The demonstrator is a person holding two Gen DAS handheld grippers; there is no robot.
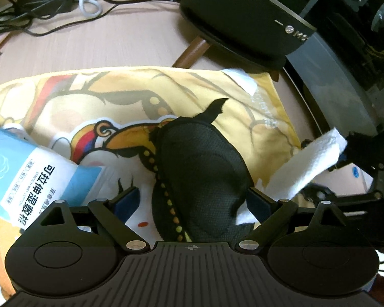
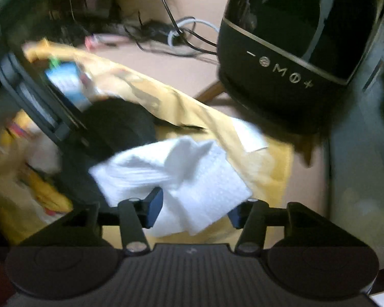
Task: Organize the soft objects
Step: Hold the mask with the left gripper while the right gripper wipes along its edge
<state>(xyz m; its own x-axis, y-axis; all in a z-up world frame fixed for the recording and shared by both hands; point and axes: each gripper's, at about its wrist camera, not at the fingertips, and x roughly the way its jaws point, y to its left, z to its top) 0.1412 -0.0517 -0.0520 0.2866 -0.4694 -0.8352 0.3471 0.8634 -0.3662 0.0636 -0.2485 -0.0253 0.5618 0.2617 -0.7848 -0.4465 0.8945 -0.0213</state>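
A black mesh pad point(image 1: 199, 168) lies on a yellow cartoon-print cloth point(image 1: 89, 97) spread over the table. My left gripper point(image 1: 192, 202) is open, its blue-padded fingers either side of the pad's near end. A blue and white tissue pack point(image 1: 25, 176) rests on the cloth to the left. From the right, my right gripper point(image 1: 350, 151) holds a white tissue point(image 1: 309, 166) lifted at a slant, its lower end touching the pad. In the blurred right wrist view the tissue point(image 2: 181, 174) sits bunched between the fingers of that gripper point(image 2: 194, 212), above the cloth point(image 2: 268, 168).
A round black speaker point(image 1: 243, 18) on wooden legs point(image 1: 192, 51) stands just beyond the cloth. A dark grey case point(image 1: 345, 89) blocks the right side. Tangled black and white cables point(image 1: 51, 7) lie at the back left. Bare table point(image 1: 115, 46) shows between cloth and cables.
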